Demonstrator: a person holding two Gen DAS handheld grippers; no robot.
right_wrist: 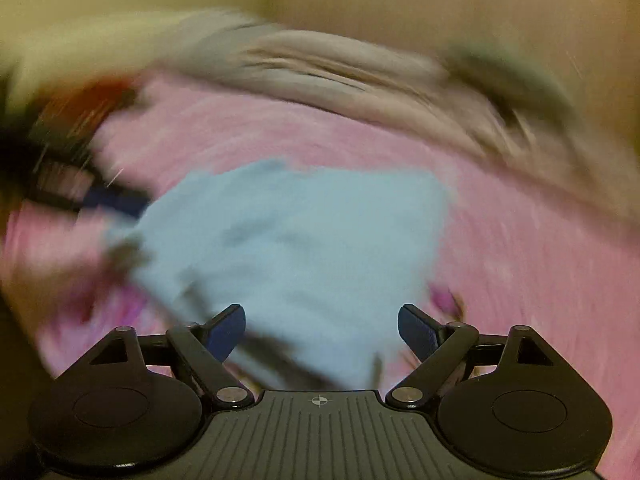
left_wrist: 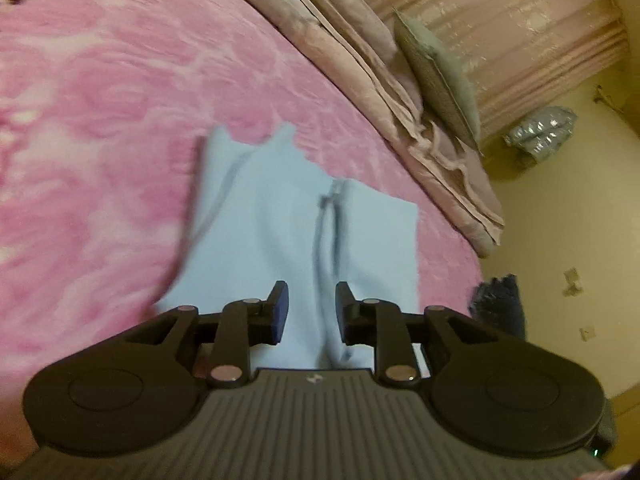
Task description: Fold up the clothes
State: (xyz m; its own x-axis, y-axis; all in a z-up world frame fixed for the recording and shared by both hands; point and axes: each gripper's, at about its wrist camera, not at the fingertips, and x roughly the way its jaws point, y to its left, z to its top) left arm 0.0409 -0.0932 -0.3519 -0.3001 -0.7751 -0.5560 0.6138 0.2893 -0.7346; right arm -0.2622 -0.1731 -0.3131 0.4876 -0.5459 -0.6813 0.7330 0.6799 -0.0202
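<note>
The folded blue garment (left_wrist: 288, 216) lay on the pink bed (left_wrist: 100, 100) near its edge, with the left claw (left_wrist: 312, 312) slightly parted and the right claw (right_wrist: 322, 332) wide, both released above it.

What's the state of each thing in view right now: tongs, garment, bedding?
Left tongs: open a little, nothing pinched between the pads.
Right tongs: wide open, empty.
Light blue garment: folded, lying flat on the bed, drawstring showing.
Pink blanket: spread over the bed, under the garment.
Beige quilt: folded in layers along the far edge.
Grey cushion: tilted, propped on the quilt.
</note>
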